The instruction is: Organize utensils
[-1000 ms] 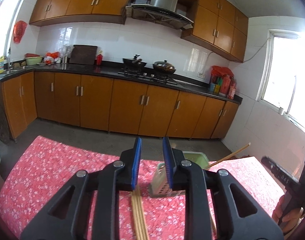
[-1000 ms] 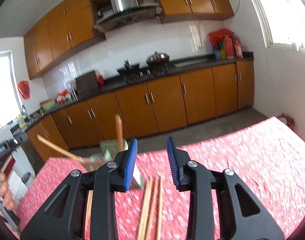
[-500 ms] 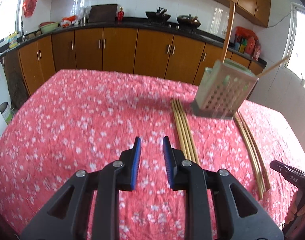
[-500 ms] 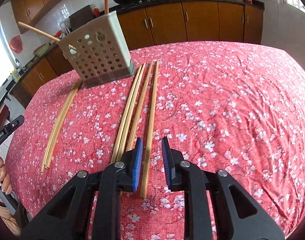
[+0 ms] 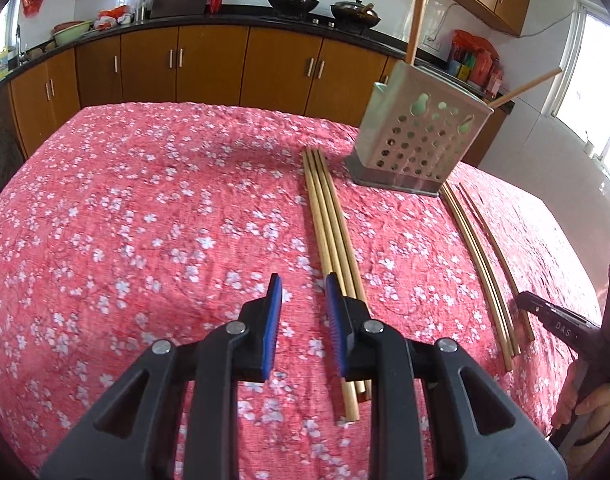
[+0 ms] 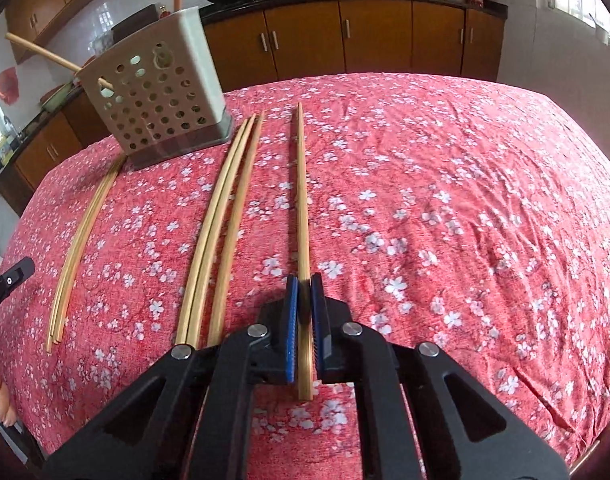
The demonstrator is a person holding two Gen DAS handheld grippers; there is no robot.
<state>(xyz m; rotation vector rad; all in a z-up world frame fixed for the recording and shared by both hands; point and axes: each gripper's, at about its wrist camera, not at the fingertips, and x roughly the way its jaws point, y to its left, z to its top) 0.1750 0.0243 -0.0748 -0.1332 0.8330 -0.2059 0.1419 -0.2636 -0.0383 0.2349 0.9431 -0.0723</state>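
Chopsticks (image 5: 332, 236) are lying just right of our left gripper (image 5: 303, 294) in the left wrist view, its jaws parted and holding nothing, the right finger overlapping the bundle's near end. We are risking a bad catch here — closing now would pinch cloth or nudge the bundle, not seize one stick. A second set (image 5: 479, 264) is lying right of the perforated holder (image 5: 421, 140), which is already carrying two sticks. Half a second ago this gripper was sitting farther from the bundle; we are closing in.

Turning to the right wrist view, our right gripper (image 6: 304, 292) is clenching a single chopstick (image 6: 301, 200) near its blunt end, the rest stretching ahead over the red floral cloth (image 6: 465, 220). Gripped so far back, it could pivot or slip as we are lifting it toward the holder (image 6: 157, 104). Earlier these jaws were apart beside the stick — now they are pinching it.
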